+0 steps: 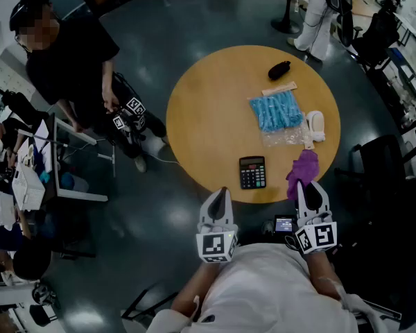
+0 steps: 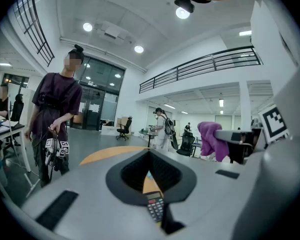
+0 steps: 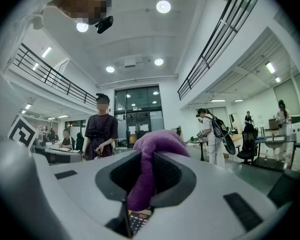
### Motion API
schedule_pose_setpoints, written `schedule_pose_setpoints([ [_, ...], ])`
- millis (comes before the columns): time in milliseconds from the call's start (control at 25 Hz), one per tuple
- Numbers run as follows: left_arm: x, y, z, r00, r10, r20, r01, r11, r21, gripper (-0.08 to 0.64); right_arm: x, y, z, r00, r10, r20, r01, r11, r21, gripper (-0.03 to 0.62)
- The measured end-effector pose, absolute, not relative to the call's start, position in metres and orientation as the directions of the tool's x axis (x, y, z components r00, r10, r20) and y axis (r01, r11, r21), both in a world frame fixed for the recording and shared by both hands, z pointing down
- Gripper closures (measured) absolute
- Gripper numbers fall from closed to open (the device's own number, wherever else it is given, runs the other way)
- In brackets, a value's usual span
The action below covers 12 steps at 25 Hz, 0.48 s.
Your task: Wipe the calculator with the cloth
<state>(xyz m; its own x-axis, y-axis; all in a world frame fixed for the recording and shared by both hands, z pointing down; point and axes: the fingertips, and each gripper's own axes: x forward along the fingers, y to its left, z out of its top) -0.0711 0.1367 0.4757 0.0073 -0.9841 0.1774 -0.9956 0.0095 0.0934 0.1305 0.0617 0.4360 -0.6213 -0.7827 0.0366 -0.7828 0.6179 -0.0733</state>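
A black calculator (image 1: 252,172) lies near the front edge of the round wooden table (image 1: 201,116). My right gripper (image 1: 309,184) hangs at the table's front right edge, shut on a purple cloth (image 1: 303,167) that bunches over its tips. The right gripper view shows the cloth (image 3: 145,169) pinched between the jaws, with the calculator (image 3: 137,221) just below. My left gripper (image 1: 220,194) is shut and empty, held just off the table's front edge, left of the calculator. In the left gripper view the calculator (image 2: 155,207) shows through the closed jaws.
On the table lie a blue packet (image 1: 276,111) on clear plastic, a white object (image 1: 315,126), a wooden strip (image 1: 279,88) and a black object (image 1: 279,69). A person in black (image 1: 76,68) stands to the left holding grippers. Office chairs (image 1: 385,159) stand on the right.
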Motion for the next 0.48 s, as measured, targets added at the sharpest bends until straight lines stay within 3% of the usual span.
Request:
schedule_pose_setpoints([
  [480, -0.0639, 0.1318, 0.4802, 0.017, -0.984, 0.180, -0.995, 0.001, 0.098, 0.554, 0.1376, 0.0572, 0.4355, -0.622, -0.783, 0.027, -0.781, 0.617, -0.097, 0.522],
])
